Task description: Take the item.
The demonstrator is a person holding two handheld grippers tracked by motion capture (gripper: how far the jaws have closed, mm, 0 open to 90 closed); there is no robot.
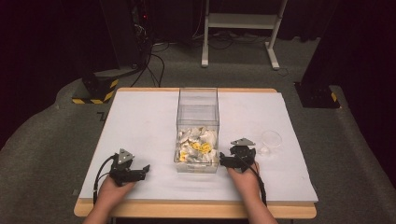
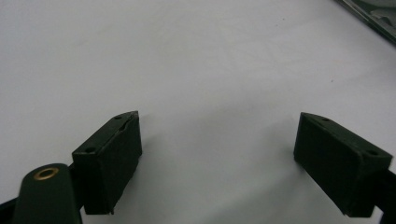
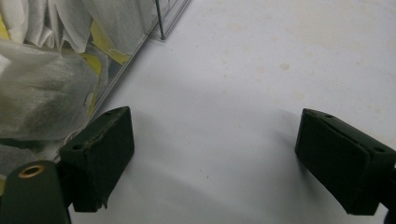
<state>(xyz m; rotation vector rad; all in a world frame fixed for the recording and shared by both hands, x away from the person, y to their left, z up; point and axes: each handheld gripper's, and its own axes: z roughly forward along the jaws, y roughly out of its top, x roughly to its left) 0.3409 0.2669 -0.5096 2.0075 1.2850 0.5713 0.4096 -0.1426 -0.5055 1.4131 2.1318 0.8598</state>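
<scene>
The clear box (image 1: 198, 122) of white packets (image 1: 198, 144) stands just left of the right gripper (image 1: 223, 161), whose jaws gape empty. The left gripper (image 1: 144, 170), also spread wide with nothing held, lies well apart on the box's other side.

Each claw is black, with a grey three-cornered plate on top and a black cable trailing back. The left claw (image 1: 145, 169) and right claw (image 1: 223, 161) have blocky matte jaws with small screw holes and a brass-ringed pivot.

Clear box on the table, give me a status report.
Left gripper and right gripper: jaws open, empty. Clear box between them, white and yellow packets inside, untouched. Small clear dish right of it, nothing blocking.
</scene>
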